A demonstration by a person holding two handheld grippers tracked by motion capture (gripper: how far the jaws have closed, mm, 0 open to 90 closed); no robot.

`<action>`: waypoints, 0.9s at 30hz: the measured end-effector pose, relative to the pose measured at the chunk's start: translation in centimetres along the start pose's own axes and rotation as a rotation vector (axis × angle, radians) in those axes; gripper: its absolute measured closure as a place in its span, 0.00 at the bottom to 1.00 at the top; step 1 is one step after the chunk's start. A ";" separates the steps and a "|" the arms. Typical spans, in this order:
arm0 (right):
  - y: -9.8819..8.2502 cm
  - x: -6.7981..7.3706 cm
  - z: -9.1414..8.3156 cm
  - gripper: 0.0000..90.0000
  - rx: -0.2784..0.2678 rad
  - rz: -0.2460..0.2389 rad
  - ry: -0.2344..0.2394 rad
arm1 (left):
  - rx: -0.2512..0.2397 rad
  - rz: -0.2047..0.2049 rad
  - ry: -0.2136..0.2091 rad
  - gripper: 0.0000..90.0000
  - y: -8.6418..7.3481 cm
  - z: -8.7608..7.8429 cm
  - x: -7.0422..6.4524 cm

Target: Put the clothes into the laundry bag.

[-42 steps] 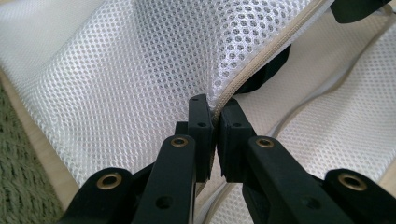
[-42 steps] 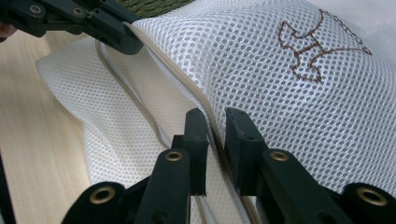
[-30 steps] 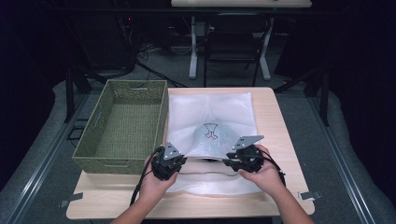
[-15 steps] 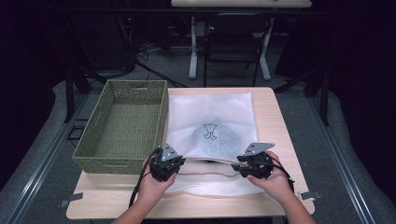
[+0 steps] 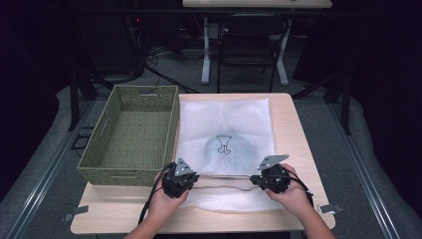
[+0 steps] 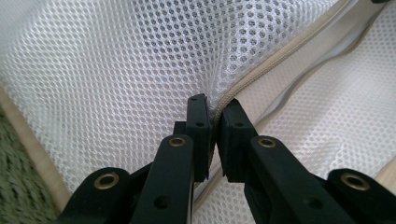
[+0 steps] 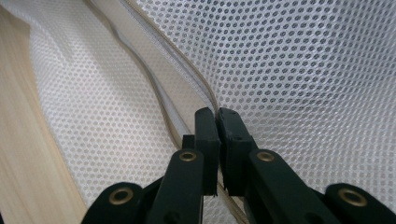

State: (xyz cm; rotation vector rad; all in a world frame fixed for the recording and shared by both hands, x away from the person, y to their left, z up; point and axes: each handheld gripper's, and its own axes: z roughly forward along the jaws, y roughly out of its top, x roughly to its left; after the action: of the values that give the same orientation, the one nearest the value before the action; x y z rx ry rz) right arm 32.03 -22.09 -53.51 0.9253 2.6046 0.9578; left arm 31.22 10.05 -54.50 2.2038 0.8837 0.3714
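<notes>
- While both of my grips sit on the zipper edge of the white mesh laundry bag (image 5: pixel 226 134), I should lift evenly and keep the mouth taut.
- Left hand-held gripper (image 6: pixel 214 112) is clenched on the mesh beside the zipper.
- Right hand-held gripper (image 7: pixel 216 119) has just closed, jaws pinching the zipper seam.
- Farther off, the bag lies across the worktop (image 5: pixel 293 129), beside the green woven basket (image 5: pixel 130 134).

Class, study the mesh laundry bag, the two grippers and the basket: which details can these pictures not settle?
- Contents of the mesh bag: high view, hidden under mesh; just a bulge.
- Printed symbol: high view, too small to read.
- Bag's near edge: high view, covered by the left gripper and right gripper.
- Basket front wall inside: hidden by its rim.
</notes>
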 end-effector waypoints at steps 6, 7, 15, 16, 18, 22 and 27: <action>-0.5 0.0 0.3 0.97 0.030 0.016 0.029 | 0.040 0.014 0.005 0.93 -0.7 0.7 -0.1; -0.5 0.0 0.3 0.96 0.029 0.019 0.031 | 0.047 0.016 0.003 0.92 -0.8 0.7 -0.1; -0.6 0.4 -0.1 0.91 0.016 0.023 0.050 | 0.039 -0.006 -0.018 0.84 -1.2 0.0 0.0; -0.6 0.5 -0.2 0.88 0.011 0.025 0.054 | 0.023 -0.011 -0.020 0.81 -1.2 -0.2 0.0; -0.6 0.5 -0.5 0.83 -0.005 0.035 0.052 | 0.005 -0.013 -0.026 0.78 -1.2 -0.7 0.1; -0.4 0.5 -1.4 0.75 -0.057 0.053 0.046 | -0.050 -0.052 -0.047 0.67 -1.3 -1.9 0.1; -0.4 0.2 -2.5 0.67 -0.111 0.075 0.036 | -0.070 -0.061 -0.048 0.58 -1.8 -3.4 0.0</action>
State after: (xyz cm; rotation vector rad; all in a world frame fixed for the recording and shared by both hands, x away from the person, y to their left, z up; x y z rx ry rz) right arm 30.66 -23.47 -51.87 0.9926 2.5322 1.1356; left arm 28.69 12.70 -53.38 2.1074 0.8969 0.3144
